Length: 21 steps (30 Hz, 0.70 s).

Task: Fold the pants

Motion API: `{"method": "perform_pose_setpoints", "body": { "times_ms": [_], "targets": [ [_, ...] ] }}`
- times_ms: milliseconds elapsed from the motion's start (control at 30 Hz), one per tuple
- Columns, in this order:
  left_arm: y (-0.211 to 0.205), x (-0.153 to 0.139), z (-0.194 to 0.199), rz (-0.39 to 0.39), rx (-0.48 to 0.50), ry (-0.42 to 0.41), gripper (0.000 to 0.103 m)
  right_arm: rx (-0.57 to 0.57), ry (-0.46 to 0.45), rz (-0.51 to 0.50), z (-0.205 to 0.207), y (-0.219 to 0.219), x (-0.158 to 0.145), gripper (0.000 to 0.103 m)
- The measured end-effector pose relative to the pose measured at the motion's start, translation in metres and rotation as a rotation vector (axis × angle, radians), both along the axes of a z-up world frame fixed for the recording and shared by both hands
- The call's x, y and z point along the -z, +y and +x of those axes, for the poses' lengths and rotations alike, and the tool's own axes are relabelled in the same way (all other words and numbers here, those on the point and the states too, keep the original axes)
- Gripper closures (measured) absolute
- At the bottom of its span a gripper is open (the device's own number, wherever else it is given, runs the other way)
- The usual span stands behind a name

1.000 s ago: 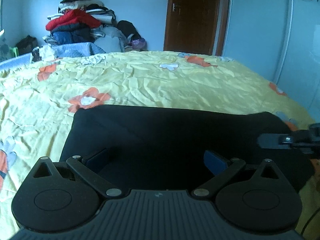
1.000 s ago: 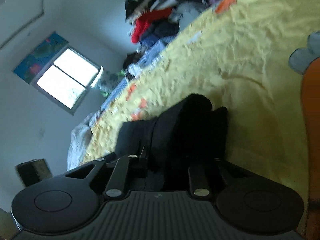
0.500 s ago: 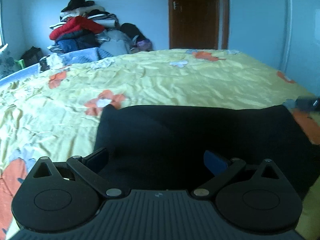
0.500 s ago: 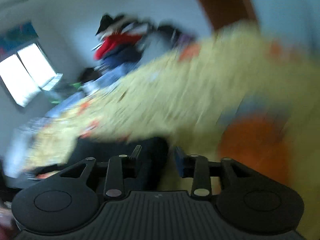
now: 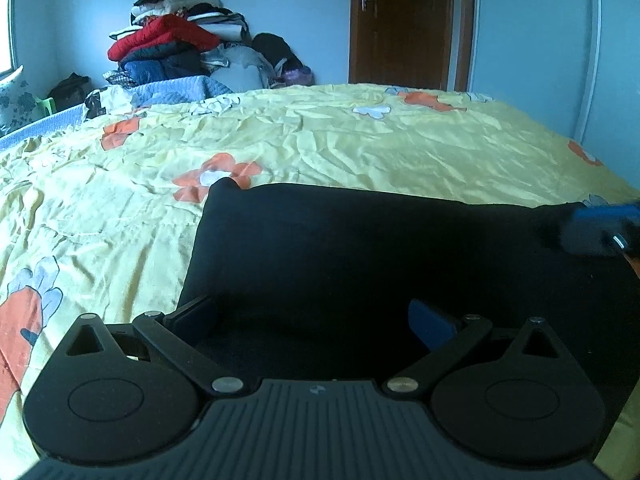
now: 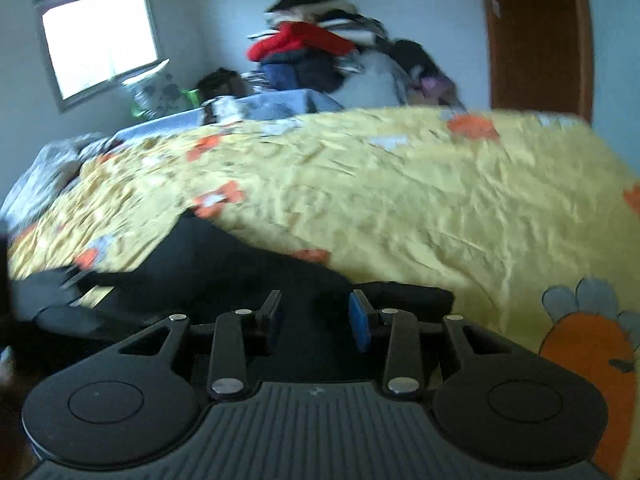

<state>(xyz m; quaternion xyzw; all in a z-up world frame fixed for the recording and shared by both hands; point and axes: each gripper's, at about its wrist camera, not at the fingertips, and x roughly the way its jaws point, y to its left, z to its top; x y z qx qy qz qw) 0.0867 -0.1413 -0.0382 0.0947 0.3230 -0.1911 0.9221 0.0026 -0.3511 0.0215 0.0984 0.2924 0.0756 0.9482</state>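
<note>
Since a second ago the right gripper (image 6: 314, 318) has let go of the raised bunch of black cloth and swung level, and its view is smeared with motion; the left gripper (image 5: 312, 320) has slid along so the pants (image 5: 380, 256) sit more to its right. Both sets of tongs stand released now, the left spread wide above the near hem, the right parted a little with nothing between the pads. The pants lie as a flat dark rectangle on the yellow flowered bedspread (image 5: 360, 152), close to the near edge of the bed, with the right tool's blue tip at their far-right corner in the left view. A fold looks just laid down, so I judge this a release-and-reset step. Next, each gripper needs a fresh pinch on an edge or corner for another fold
</note>
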Motion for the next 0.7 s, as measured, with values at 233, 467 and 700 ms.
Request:
{"method": "perform_pose_setpoints", "body": {
  "times_ms": [233, 467, 700],
  "targets": [
    [0.000, 0.001, -0.004, 0.007, -0.001, -0.019, 0.000, -0.051, 0.047, -0.180, 0.003, 0.031, 0.019, 0.034],
    [0.001, 0.001, -0.009, 0.012, -0.004, -0.034, 0.000, -0.010, 0.025, -0.225, -0.004, 0.043, 0.013, 0.034],
    [0.003, 0.001, -0.014, 0.022, -0.004, -0.047, 0.000, 0.006, 0.015, -0.243, -0.007, 0.049, 0.022, 0.029]
  ]
}}
